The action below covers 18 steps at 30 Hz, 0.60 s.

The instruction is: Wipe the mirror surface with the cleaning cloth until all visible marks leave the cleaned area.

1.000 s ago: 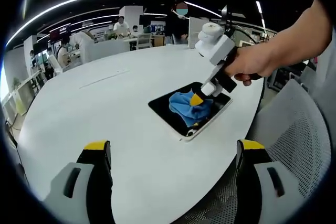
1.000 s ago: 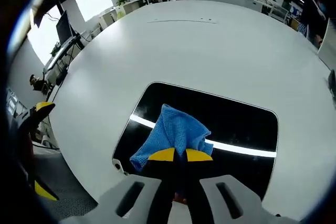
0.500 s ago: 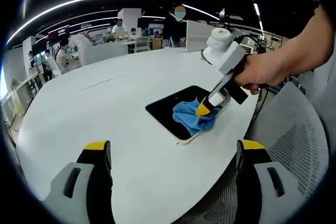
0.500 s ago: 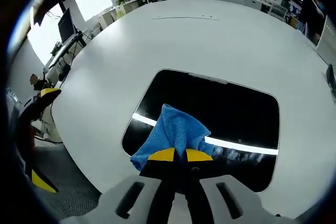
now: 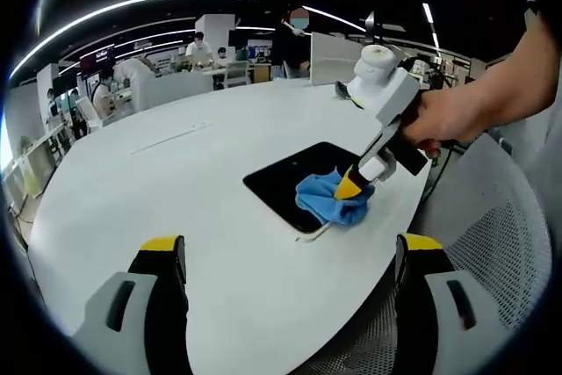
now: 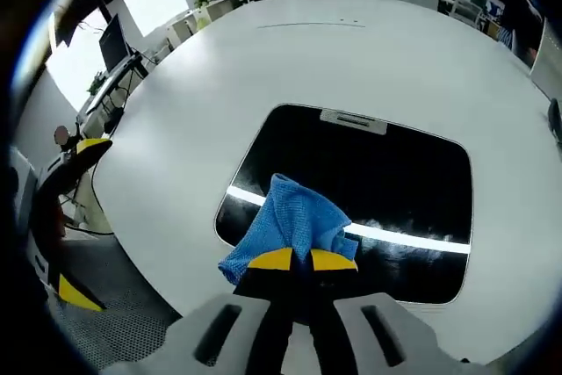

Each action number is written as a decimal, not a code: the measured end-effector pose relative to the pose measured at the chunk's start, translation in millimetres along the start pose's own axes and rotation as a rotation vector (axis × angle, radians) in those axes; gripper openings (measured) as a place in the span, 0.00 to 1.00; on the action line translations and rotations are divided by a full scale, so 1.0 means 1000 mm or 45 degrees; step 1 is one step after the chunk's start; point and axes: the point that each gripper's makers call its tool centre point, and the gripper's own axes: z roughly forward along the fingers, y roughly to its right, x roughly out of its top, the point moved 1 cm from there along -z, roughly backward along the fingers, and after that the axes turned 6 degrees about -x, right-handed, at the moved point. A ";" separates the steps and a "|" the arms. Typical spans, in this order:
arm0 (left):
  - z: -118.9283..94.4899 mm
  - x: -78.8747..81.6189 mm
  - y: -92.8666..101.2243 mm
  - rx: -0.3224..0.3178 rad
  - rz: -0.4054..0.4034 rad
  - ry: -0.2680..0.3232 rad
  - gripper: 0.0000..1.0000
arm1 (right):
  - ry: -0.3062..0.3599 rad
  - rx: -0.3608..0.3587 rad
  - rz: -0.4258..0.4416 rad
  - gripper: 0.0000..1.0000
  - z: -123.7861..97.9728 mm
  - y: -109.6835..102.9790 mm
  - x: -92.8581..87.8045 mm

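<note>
Right gripper [image 6: 302, 260] is pinching the blue cloth [image 6: 290, 224] on the mirror [image 6: 386, 173]; press flat, overlap strokes (left gripper [image 5: 290, 256] is hanging open).

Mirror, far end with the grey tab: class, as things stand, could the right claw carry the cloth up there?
Probably yes. The right claw is shut on the blue cloth at the mirror's near edge, and nothing lies on the dark glass between.

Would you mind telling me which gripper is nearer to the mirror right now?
Right. The right gripper is over the mirror, pressing the blue cloth onto it. The left gripper hangs open, well short of the mirror, above the white table.
</note>
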 end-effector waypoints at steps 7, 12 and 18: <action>0.001 0.003 -0.001 0.015 0.006 0.016 0.99 | -0.022 0.016 -0.011 0.00 0.000 -0.001 -0.002; 0.003 0.001 0.000 0.008 0.007 0.002 0.99 | -0.014 0.033 -0.004 0.00 0.000 -0.001 -0.003; 0.002 0.002 -0.003 0.021 -0.001 0.008 0.99 | -0.013 0.032 -0.011 0.00 0.000 0.001 -0.004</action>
